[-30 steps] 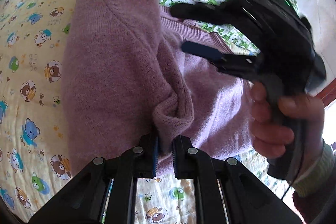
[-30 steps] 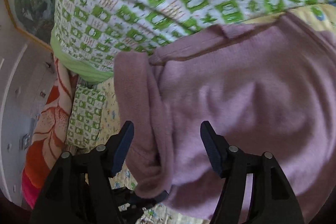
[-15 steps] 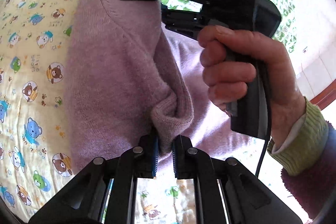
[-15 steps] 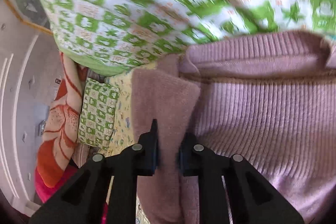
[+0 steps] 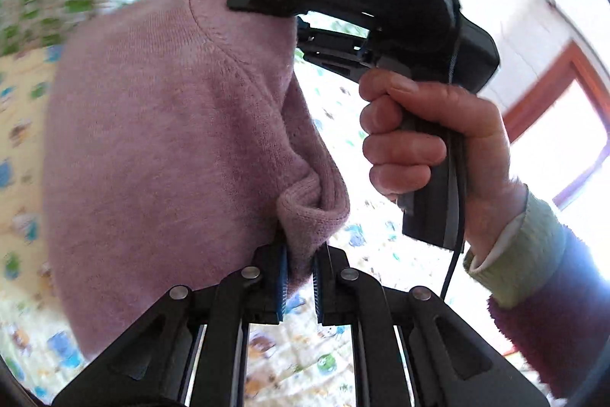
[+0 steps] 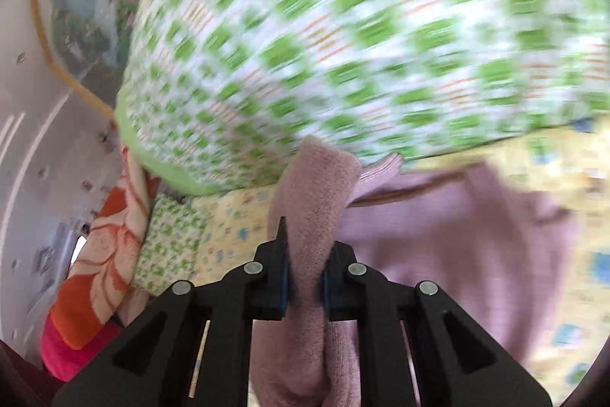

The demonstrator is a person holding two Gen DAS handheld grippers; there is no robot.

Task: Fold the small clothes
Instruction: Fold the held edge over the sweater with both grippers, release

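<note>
Item: mauve knitted sweater (image 5: 164, 124), centre frame, raised over yellow cartoon-print sheet (image 5: 23, 109). Left gripper (image 5: 299, 271), bottom centre, pinches its ribbed cuff; right gripper (image 6: 305, 277) clamps a bunched fold. 2 holds presumably keep the edge taut for folding.

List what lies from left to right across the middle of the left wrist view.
Yellow cartoon-print sheet → pink knit sweater → hand gripping the right gripper, its handle just right of the fingers → red-brown window frame.
</note>
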